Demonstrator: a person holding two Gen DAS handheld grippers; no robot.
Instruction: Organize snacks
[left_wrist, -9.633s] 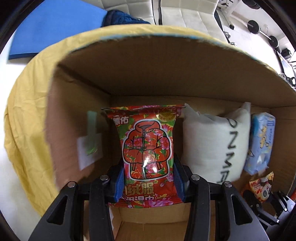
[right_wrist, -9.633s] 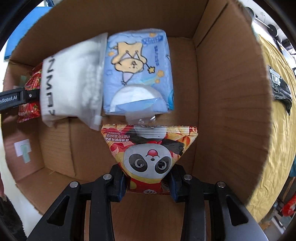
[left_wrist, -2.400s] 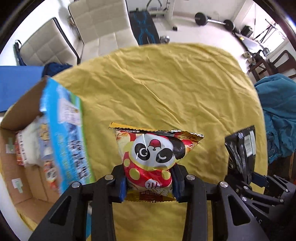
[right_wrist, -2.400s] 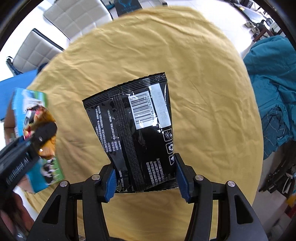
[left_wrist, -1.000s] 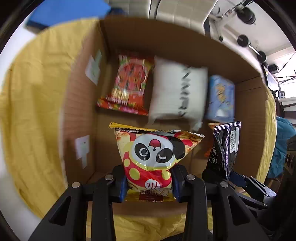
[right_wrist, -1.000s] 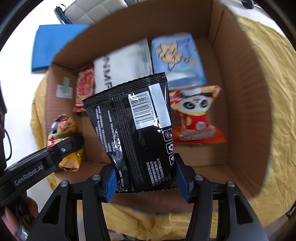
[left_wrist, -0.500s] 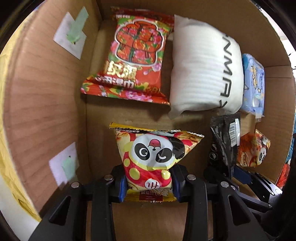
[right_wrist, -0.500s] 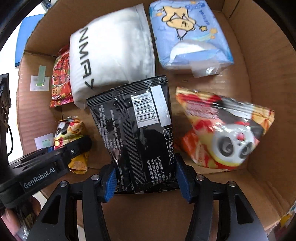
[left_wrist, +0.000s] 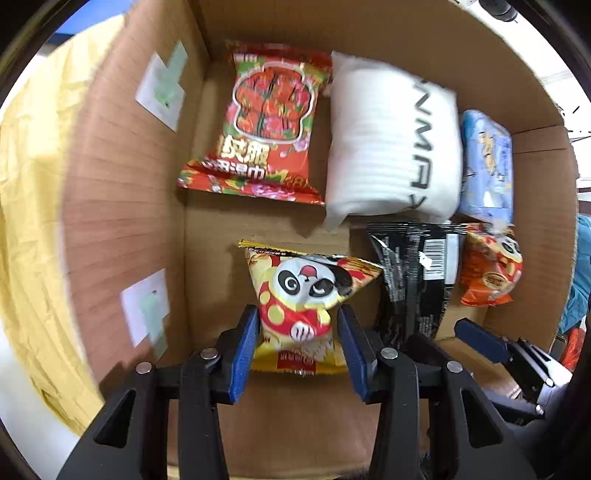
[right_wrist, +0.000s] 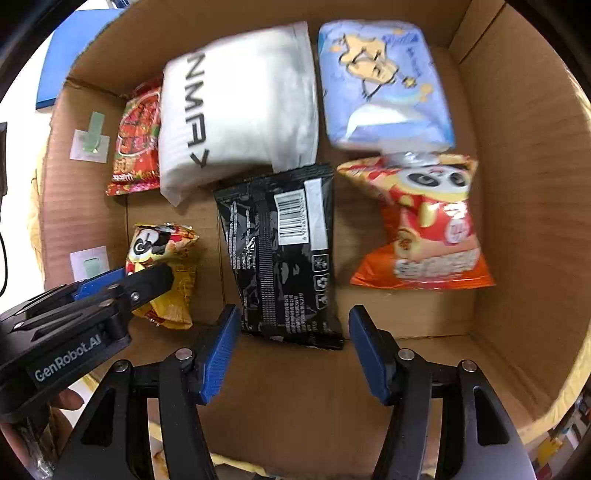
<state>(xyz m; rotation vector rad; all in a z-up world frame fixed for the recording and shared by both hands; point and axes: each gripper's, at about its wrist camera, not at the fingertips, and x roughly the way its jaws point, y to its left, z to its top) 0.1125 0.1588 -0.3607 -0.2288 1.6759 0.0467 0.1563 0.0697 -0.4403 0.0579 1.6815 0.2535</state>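
A glossy black foil snack packet (right_wrist: 284, 251), barcode side up, is seen lying flat on the floor of a brown cardboard box (right_wrist: 517, 206), in the middle of the near row. It is flanked by a yellow-and-red panda snack bag (left_wrist: 306, 295) and an orange-and-red panda snack bag (right_wrist: 428, 225). Behind them a red floral snack packet (left_wrist: 269, 122), a white plastic pack with black lettering (right_wrist: 240, 114) and a pale blue cartoon-printed pack (right_wrist: 384, 85) are lined up. The right gripper (right_wrist: 293, 349) is spread wide, clear of the black packet. The left gripper (left_wrist: 301, 350) is parted, its blue pads (left_wrist: 242, 349) just beside the yellow panda bag; contact cannot be determined.
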